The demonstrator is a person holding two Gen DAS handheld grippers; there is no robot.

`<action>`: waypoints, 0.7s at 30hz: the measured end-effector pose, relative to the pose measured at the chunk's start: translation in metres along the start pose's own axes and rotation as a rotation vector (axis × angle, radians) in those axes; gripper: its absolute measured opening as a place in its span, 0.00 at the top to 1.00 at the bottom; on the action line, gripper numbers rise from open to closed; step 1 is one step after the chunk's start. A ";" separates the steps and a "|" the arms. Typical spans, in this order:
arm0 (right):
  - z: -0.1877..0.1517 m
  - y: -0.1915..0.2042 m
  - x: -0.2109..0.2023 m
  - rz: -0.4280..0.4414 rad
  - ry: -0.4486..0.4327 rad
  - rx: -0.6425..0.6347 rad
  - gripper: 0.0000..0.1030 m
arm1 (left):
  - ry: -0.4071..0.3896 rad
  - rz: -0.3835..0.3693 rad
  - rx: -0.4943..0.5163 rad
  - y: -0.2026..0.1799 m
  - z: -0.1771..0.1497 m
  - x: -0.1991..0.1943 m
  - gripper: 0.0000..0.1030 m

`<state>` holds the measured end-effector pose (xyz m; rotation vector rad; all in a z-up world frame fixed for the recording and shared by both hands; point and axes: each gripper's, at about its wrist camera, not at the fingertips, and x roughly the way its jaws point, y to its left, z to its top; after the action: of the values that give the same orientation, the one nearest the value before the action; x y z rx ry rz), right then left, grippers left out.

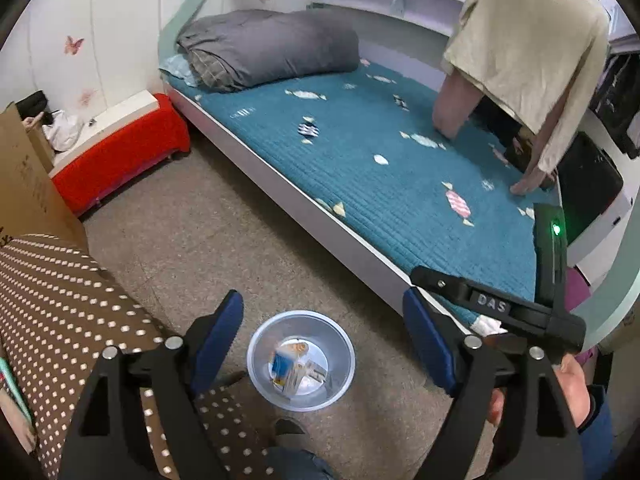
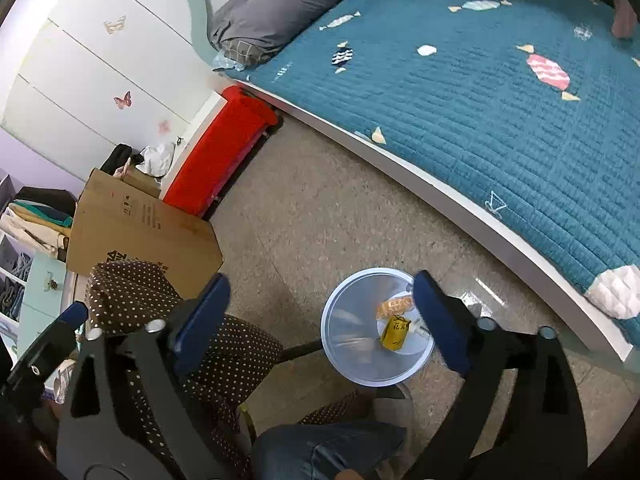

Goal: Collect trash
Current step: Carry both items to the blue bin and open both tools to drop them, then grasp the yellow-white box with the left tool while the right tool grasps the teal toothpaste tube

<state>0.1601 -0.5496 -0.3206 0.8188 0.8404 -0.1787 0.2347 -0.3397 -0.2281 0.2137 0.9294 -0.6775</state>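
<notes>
**Trash and bin, state at this frame**

Translucent bluish-white bin [image 1: 301, 360] [image 2: 378, 326] stands upright on the floor, just beside the bed edge. Inside it: yellow wrapper [image 2: 395, 332], orange-tan snack packet [image 2: 396, 305] touching it, blue-and-white carton [image 1: 283, 365] tilted at the bottom.

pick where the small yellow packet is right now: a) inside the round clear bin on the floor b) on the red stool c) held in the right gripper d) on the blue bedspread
a: the right wrist view shows the yellow packet lying inside the clear bin on the floor beside an orange wrapper, while the right gripper is open and holds nothing.
</notes>
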 end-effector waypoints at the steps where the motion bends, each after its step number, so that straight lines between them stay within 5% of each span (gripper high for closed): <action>1: -0.001 0.004 -0.003 -0.005 -0.007 -0.006 0.06 | -0.018 0.007 -0.005 0.002 -0.001 -0.007 0.18; 7: -0.007 0.043 -0.023 -0.055 -0.043 -0.095 0.06 | -0.101 0.061 -0.005 0.002 -0.006 -0.045 0.14; 21: -0.025 0.149 -0.088 -0.012 -0.132 -0.274 0.06 | -0.225 0.135 -0.055 0.030 -0.027 -0.129 0.12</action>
<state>0.1525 -0.4437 -0.1815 0.5390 0.7263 -0.1227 0.1825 -0.2475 -0.1447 0.1469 0.7102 -0.5383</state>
